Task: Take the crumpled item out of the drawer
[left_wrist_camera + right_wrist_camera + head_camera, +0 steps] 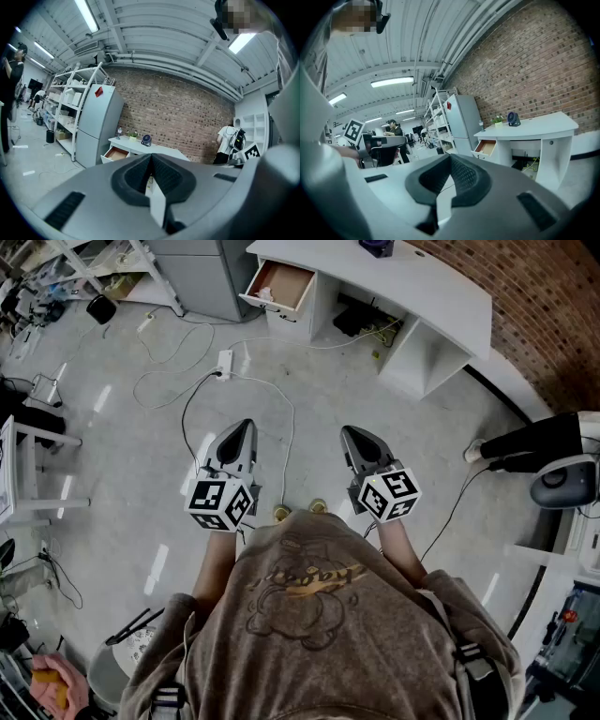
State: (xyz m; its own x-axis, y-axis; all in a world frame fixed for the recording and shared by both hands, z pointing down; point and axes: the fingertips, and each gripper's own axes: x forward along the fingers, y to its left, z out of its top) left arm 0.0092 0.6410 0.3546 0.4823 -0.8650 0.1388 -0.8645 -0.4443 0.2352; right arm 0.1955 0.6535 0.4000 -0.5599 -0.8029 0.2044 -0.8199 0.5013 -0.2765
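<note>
Well ahead of me, at the white desk (450, 296): one drawer (281, 282), pulled open; one small pale crumpled item (265, 294), lying inside near the front panel. Over the grey floor (375, 399), side by side: left gripper (246, 426), jaws closed together, empty; right gripper (349, 431), jaws closed together, empty. I see both well apart from the drawer

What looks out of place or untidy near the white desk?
The desk has its drawer pulled open, with a crumpled white item inside. Loose cables and a power strip trail across the floor in front.
</note>
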